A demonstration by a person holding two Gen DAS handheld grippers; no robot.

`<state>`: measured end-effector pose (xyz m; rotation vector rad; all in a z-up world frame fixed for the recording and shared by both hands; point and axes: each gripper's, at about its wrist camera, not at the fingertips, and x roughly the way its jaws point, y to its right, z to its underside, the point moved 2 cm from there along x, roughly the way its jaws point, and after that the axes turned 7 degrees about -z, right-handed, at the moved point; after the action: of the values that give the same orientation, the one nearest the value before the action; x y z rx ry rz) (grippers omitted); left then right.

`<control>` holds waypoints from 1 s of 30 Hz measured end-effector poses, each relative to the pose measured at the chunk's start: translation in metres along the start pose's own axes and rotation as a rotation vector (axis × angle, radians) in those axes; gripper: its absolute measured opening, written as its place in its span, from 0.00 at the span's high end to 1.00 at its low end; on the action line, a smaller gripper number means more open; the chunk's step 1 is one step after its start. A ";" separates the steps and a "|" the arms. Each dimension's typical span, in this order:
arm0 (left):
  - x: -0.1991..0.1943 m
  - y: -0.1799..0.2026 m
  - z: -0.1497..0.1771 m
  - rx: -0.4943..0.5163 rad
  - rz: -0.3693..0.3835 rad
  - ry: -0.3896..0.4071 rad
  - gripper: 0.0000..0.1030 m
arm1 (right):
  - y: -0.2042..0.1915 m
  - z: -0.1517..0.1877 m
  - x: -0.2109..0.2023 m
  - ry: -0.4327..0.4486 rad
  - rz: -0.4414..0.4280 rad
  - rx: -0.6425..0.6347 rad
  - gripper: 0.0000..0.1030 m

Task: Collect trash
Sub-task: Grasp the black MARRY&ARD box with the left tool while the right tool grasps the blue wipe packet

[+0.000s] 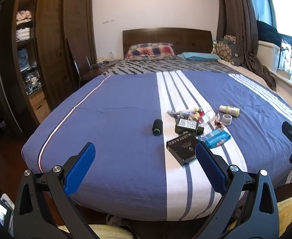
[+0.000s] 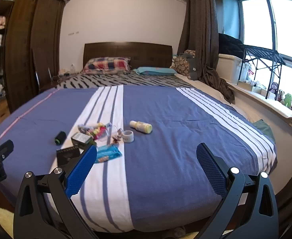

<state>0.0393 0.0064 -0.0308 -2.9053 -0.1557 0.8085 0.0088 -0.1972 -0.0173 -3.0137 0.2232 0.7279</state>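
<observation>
A pile of trash lies on the blue and white striped bedspread (image 1: 116, 103): a black box (image 1: 182, 148), a dark green bottle (image 1: 186, 127), a blue wipes packet (image 1: 215, 137), a roll of tape (image 1: 227, 119), a pale yellow bottle (image 1: 229, 110), a black roll (image 1: 157, 127) and small colourful wrappers (image 1: 195, 114). My left gripper (image 1: 145, 149) is open and empty, near the bed's foot. My right gripper (image 2: 147, 150) is open and empty; its view shows the wipes packet (image 2: 108, 153), tape (image 2: 128, 136) and yellow bottle (image 2: 141, 126).
A wooden wardrobe (image 1: 52, 45) with clothes stands left of the bed. Pillows (image 1: 151, 51) lie by the headboard. A curtain (image 2: 207, 45), a white storage box (image 2: 230, 67) and a windowsill with toys (image 2: 287, 99) are on the right. A pale fluffy rug (image 1: 106, 231) lies below.
</observation>
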 end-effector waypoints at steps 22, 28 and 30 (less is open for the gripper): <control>0.117 0.082 0.049 0.103 0.191 -0.239 0.10 | 0.015 0.034 0.106 -0.229 -0.087 0.114 0.03; 0.138 0.101 0.049 0.082 0.188 -0.286 0.12 | 0.026 0.030 0.119 -0.236 -0.081 0.113 0.03; 0.143 0.102 0.046 0.072 0.180 -0.285 0.12 | 0.027 0.030 0.123 -0.238 -0.086 0.113 0.03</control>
<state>0.1438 -0.0711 -0.1573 -2.7512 0.1095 1.2295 0.1000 -0.2386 -0.0998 -2.7788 0.1207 1.0172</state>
